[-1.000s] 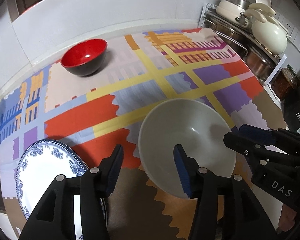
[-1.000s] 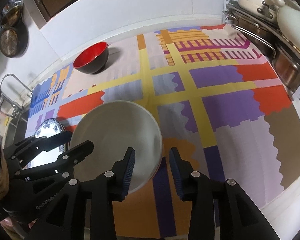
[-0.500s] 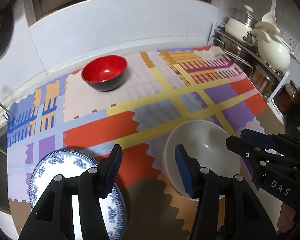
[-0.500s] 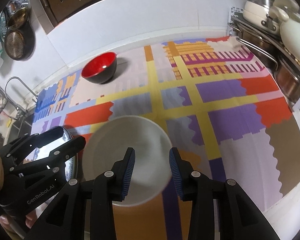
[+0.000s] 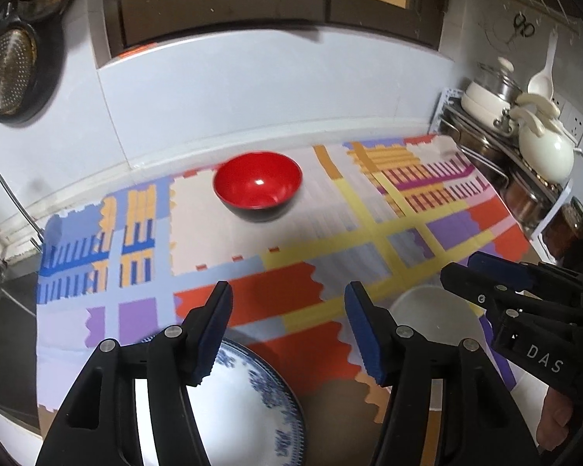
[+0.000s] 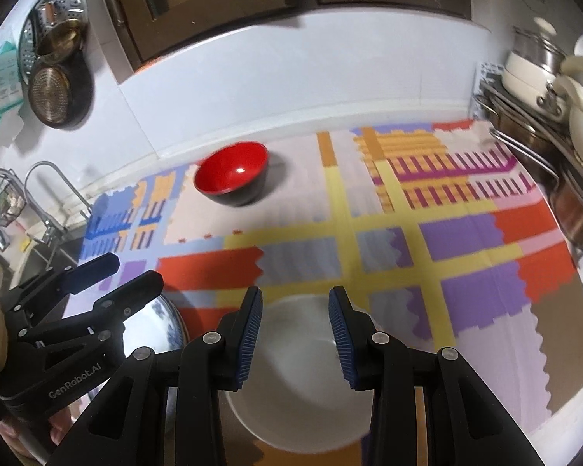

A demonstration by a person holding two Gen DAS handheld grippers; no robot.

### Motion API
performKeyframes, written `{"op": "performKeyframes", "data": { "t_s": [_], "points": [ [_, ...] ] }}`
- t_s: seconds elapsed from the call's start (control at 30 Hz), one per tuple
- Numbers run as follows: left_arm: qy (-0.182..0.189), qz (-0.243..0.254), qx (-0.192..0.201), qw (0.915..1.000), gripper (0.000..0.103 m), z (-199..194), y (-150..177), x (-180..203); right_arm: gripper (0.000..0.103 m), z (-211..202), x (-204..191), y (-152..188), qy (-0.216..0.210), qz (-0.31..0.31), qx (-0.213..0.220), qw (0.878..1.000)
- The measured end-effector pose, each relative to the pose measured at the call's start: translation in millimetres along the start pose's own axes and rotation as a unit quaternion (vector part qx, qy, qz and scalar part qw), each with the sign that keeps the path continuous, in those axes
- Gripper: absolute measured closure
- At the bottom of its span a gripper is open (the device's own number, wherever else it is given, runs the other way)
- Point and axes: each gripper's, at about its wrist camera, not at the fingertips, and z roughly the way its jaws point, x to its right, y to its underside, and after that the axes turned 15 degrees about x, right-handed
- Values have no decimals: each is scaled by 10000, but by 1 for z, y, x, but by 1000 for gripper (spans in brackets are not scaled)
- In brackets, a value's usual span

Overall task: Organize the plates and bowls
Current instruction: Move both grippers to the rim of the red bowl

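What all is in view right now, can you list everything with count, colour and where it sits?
red bowl: one, red inside, black outside, far side of the cloth near the wall.
white bowl: one, white, near edge, below the right gripper.
plate: one, white with blue pattern, near left, below the left gripper.
patchwork cloth: one, multicoloured, covering the counter.
pots and kettle: several, cream and steel, on a rack at the right.
strainers: a few, metal, hanging on the left wall.
faucet: one, steel, far left.
left hand-held gripper: one, black with blue pads, open, empty.
right hand-held gripper: one, same colours, open, empty.
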Motion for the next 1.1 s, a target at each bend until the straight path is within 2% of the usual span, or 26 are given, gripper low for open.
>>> {"op": "performKeyframes", "data": {
  "t_s": [0.5,0.83,1.1],
  "points": [
    [-227,134,241,9994,44,13,-36,-52,66,31,-41,-42,-75,22,300,9995],
    [-307,237,226,9990,44,42,-58,-80,66,67,-59,-70,-54,-35,295,9995],
    [-235,230,86,9994,44,76,-68,-96,66,99,-65,-87,-34,-127,243,9996]
  ]
}}
